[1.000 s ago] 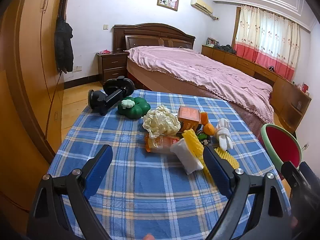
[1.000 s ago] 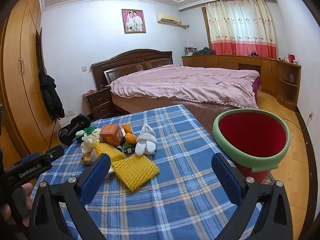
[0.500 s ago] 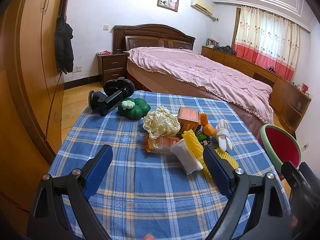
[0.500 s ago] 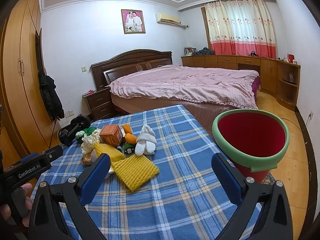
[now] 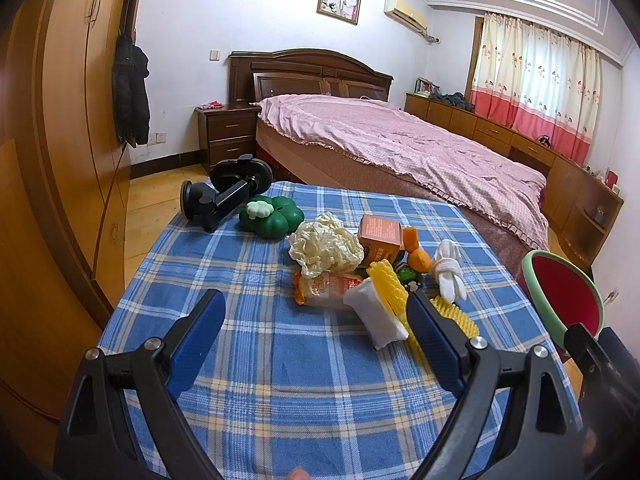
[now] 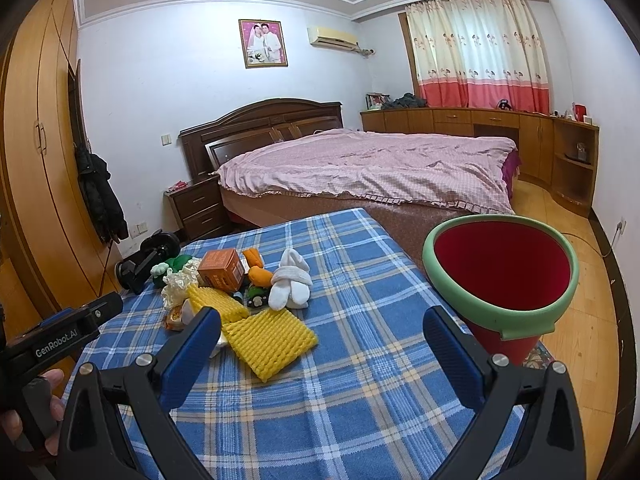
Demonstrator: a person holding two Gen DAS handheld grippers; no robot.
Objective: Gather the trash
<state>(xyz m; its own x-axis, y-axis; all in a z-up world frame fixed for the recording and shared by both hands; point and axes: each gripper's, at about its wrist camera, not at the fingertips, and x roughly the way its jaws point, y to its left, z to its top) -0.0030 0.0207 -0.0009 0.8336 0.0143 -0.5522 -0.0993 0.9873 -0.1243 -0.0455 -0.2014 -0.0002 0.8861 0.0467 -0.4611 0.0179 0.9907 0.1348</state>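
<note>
Both tools are spread wide and hold nothing. The left tool hovers over the near part of the surface, which is covered by a blue plaid cloth. The right tool hovers over the same surface, near its right edge.

Trash items lie in one cluster at mid-surface:
- Two yellow foam nets, one flat, one leaning on the pile.
- One crumpled cream paper wad.
- One orange carton; its print is too small to read.
- One orange-printed plastic wrapper; its lettering is not legible.
- One white packet, touching the leaning net.
- One white rolled cloth.
- Two small orange pieces.
- One small green-and-black item, partly hidden.

One red bucket with a green rim stands just beside the surface's right edge. One green clover-shaped object and one black suction mount lie at the far left corner.

The left tool's body, seen from the right wrist, reads "GenRobot.AI".
</note>
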